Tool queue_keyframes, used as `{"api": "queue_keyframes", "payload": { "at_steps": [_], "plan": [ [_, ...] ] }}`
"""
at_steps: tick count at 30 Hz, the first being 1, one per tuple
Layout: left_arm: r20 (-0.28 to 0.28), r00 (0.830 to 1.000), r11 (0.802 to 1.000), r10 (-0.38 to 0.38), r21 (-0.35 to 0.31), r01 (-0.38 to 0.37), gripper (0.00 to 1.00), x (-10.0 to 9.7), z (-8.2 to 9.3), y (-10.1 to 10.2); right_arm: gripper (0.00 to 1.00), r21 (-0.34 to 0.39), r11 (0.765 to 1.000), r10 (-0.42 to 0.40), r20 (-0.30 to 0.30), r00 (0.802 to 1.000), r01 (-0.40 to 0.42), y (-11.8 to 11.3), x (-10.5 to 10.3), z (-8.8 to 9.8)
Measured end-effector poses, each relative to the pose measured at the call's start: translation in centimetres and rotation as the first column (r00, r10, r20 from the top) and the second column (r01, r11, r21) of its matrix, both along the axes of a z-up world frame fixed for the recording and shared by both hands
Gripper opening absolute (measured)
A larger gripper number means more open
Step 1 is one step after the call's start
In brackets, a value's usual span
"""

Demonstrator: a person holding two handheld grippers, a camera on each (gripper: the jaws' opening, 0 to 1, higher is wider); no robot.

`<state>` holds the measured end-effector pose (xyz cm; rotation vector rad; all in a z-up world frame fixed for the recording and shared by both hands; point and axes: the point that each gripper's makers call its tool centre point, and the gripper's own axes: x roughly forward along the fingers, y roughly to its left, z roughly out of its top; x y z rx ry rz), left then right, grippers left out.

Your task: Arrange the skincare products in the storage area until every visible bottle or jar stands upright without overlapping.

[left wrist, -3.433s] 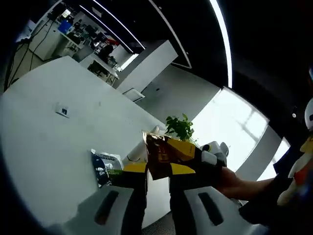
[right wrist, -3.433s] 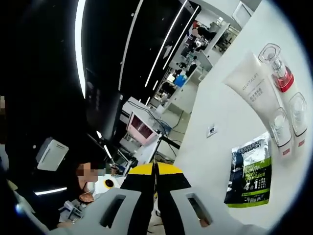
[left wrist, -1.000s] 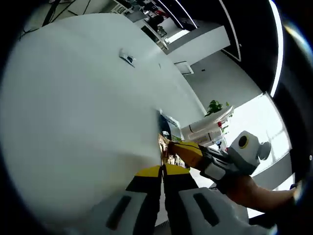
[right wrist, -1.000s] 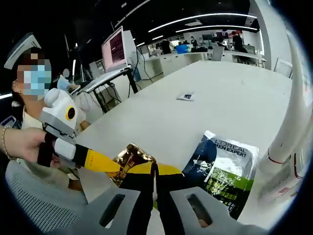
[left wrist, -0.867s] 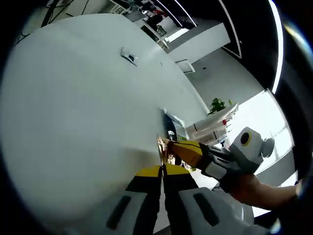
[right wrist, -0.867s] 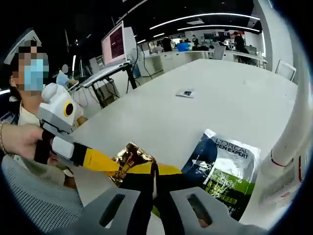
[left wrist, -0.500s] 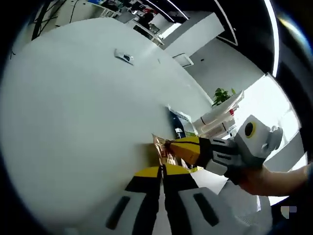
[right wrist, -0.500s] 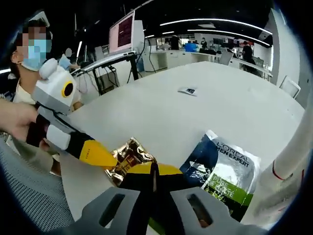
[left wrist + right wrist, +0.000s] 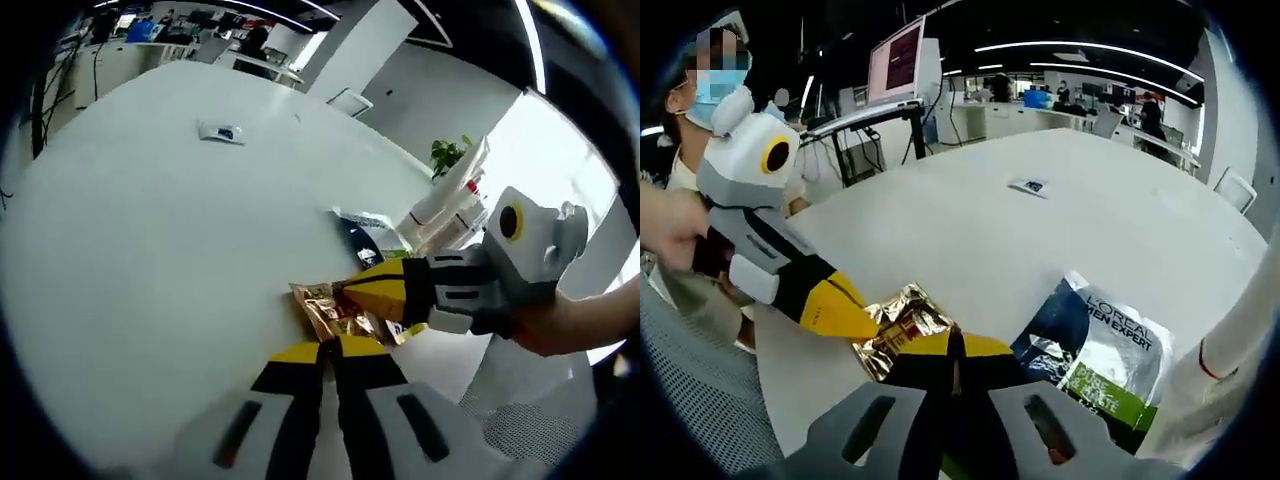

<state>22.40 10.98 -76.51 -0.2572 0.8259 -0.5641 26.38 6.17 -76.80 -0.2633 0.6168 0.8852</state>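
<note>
Counter: your work surface is a wide white counter [image 9: 150, 230], smooth and mostly bare, with a small flat card [image 9: 221, 132] lying far out on it.
Room: an open office lies beyond, with dark ceiling, long strip lights, desks, a lit monitor on a stand [image 9: 898, 62], a green potted plant [image 9: 447, 153] by a bright window.
Gold sachet: the crinkled gold foil sachet [image 9: 902, 325] lies on the counter near its edge, just in front of both sets of jaws.
Left hand-held gripper: your left hand-held gripper [image 9: 330, 352] has its yellow-tipped jaws pressed together with no gap; in the right gripper view its tip [image 9: 845, 312] touches the sachet's left edge, but whether it grips the foil cannot be told.
Right hand-held gripper: your right hand-held gripper [image 9: 955, 353] is clenched too, jaws meeting over the sachet's near edge; from the left gripper view its tip [image 9: 352, 291] sits on the sachet.
Pouch: a dark blue, white and green printed pouch [image 9: 1102, 352] lies flat just right of the sachet.
Tube: a white squeeze tube [image 9: 447, 195] and small bottles stand beyond the pouch; their details are too small to tell.
</note>
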Motion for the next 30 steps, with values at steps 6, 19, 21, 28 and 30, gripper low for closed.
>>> {"api": "queue_keyframes", "payload": {
  "at_steps": [6,19,21,28,30],
  "plan": [
    [0.052,0.996,0.978,-0.068,0.203,0.056,0.0,0.0,0.3,1.4,0.01,-0.009,1.0,-0.005,0.021,1.0,0.005,0.0,0.3,-0.1],
    [0.182,0.933,0.909,-0.311,0.344,0.236,0.17,1.7,1.0,-2.2,0.01,-0.04,0.999,-0.027,0.066,0.997,0.03,-0.3,0.6,-0.3],
    [0.185,0.93,0.904,-0.317,0.357,0.236,0.18,1.8,0.7,-2.3,0.01,-0.042,0.999,-0.021,0.065,0.998,0.024,-0.3,0.7,-0.3],
    [0.169,0.924,0.874,-0.342,0.419,0.247,0.23,2.0,-0.6,-1.6,0.02,-0.041,0.999,-0.01,0.058,0.998,0.012,-0.2,0.6,-0.2],
    [0.202,0.916,0.877,-0.347,0.416,0.24,0.24,2.1,0.1,-2.4,0.02,-0.039,0.999,-0.009,0.053,0.999,0.011,-0.2,0.6,-0.2]
  ]
}}
